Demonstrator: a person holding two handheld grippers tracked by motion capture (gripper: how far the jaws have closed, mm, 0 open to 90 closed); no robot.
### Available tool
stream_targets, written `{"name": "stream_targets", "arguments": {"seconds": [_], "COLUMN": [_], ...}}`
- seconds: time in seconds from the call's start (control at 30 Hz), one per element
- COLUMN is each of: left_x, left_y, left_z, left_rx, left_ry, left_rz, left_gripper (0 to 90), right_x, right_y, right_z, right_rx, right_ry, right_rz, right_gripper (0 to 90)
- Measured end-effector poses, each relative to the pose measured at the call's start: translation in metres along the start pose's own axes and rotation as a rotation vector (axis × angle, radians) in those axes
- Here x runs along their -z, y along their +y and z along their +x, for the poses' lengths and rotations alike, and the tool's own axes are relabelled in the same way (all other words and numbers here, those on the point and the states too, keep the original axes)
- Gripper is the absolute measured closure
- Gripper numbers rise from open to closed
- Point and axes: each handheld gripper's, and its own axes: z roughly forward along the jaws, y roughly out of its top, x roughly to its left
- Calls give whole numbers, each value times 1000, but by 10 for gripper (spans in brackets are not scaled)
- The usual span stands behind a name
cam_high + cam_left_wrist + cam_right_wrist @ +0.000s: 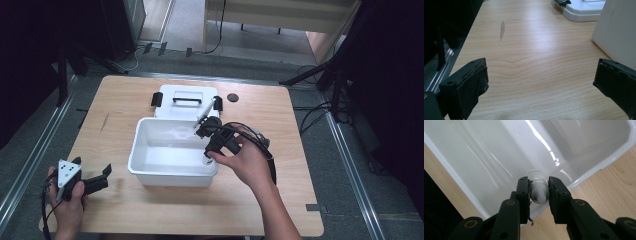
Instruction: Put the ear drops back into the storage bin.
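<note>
While the right claw (539, 192) clamps a small white capped bottle (537, 190) by its neck, it holds it just inside the white bin (150, 172), at the four o'clock corner, likely to set it down. At eight o'clock the left claw (540, 82) idles, released, above the tabletop (536, 50). The lid (170, 107) lies at twelve.

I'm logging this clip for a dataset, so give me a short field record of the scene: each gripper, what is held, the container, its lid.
right gripper: shut on a small white bottle, held over the tub's inside
left gripper: open, nothing between the jaws, low over the table
container: white tub, open
lid: off, lying flat on the table behind the tub, black handle up
other: small dark round thing on the table beside the lid
</note>
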Motion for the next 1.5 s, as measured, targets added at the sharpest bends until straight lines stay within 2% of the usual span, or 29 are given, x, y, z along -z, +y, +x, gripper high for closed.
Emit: {"name": "stream_targets", "arguments": {"seconds": [0.2, 0.3, 0.53, 0.87, 0.9, 1.33, 1.5], "left_x": [0, 0, 0, 0, 0, 0, 0], "left_y": [0, 0, 0, 0, 0, 0, 0], "left_z": [0, 0, 0, 0, 0, 0, 0], "left_rx": [3, 3, 1, -1, -1, 0, 0], "left_ry": [-1, -2, -3, -3, -3, -4, -4], "left_rz": [1, 3, 2, 3, 4, 3, 2], "left_gripper": [0, 0, 0, 0, 0, 0, 0], "right_x": [-8, -15, -23, -39, -43, -55, -56], "right_y": [2, 4, 5, 6, 6, 5, 4], "right_z": [3, 6, 6, 9, 9, 13, 12], "right_rx": [18, 45, 57, 103, 121, 172, 172], "right_ry": [-2, -15, -16, -27, -37, -38, -30], "right_rz": [11, 29, 43, 75, 85, 102, 98], "right_gripper": [717, 717, 717, 715, 716, 714, 711]}}
